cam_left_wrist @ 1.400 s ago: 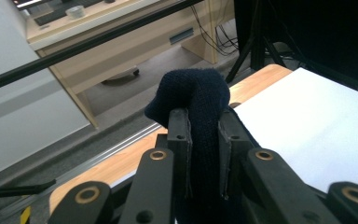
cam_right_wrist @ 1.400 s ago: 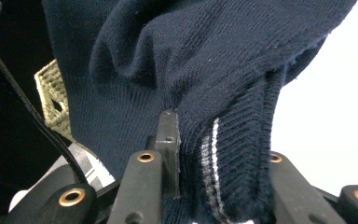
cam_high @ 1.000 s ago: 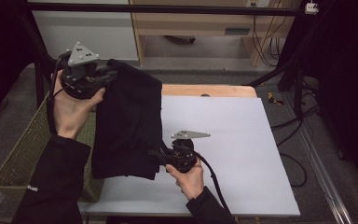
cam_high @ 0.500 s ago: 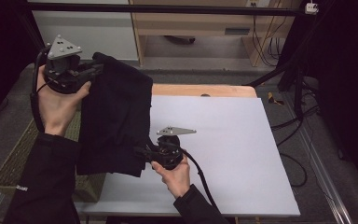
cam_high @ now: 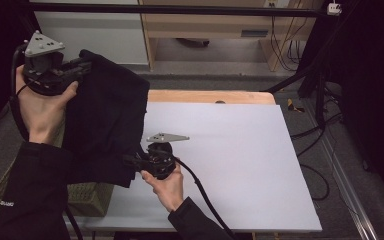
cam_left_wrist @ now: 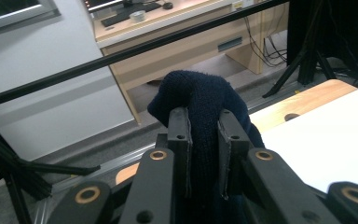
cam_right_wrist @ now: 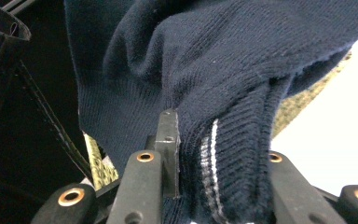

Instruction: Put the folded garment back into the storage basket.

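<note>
While the dark navy knitted sweater (cam_high: 107,120) hangs between the two hands over the left edge of the white table top (cam_high: 240,165), the left gripper (cam_high: 82,65) holds it high, jaws clamped on a bunched fold of knit. The right gripper (cam_high: 132,161) sits lower, near the table, its jaws clenched on a ribbed edge with a pale stripe. A woven olive-green basket (cam_high: 87,197) stands below, beside the table. To do this well, the person should probably keep both pinches firm, keep the cloth taut between them, and lift until the hem clears the basket rim before spreading it.
</note>
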Demonstrator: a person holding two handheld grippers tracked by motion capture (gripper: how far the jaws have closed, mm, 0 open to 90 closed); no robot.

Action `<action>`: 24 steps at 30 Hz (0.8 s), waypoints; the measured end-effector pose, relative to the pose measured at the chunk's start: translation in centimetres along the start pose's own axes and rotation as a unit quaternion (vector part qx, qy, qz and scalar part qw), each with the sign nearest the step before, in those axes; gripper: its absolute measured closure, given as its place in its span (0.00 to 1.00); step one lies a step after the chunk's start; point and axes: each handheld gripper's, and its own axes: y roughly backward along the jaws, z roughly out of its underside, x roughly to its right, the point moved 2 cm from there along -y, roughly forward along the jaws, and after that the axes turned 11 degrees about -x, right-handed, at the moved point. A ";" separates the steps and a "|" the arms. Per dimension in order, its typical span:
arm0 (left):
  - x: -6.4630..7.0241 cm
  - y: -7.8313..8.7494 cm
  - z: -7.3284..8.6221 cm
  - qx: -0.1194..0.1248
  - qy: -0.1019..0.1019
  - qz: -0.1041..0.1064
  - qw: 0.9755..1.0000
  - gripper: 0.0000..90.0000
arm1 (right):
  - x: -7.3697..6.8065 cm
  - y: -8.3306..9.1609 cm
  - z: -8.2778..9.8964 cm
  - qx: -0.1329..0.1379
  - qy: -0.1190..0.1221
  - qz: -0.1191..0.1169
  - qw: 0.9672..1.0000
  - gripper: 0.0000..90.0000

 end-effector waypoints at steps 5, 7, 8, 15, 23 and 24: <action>-1.1 0.0 0.3 -0.002 0.010 -0.010 1.000 0.87 | -0.7 -1.7 -0.4 0.004 -0.003 -0.007 1.000 0.80; -1.9 0.0 0.6 -0.004 0.015 -0.016 1.000 0.87 | -1.0 -2.4 -0.6 0.005 -0.001 -0.007 1.000 0.80; -2.2 0.1 0.7 -0.005 0.017 -0.019 1.000 0.87 | -1.2 -2.7 -0.6 0.004 -0.001 -0.008 1.000 0.80; -4.2 0.2 1.6 -0.012 0.030 -0.036 0.999 0.88 | -1.8 -4.7 -1.1 0.004 0.005 -0.007 1.000 0.80; -5.6 0.1 2.3 -0.017 0.036 -0.045 0.998 0.88 | -2.3 -6.6 -1.3 0.004 0.006 -0.010 1.000 0.80; -5.7 0.1 2.3 -0.019 0.036 -0.046 0.998 0.88 | -2.4 -6.8 -1.4 0.004 0.004 -0.011 1.000 0.80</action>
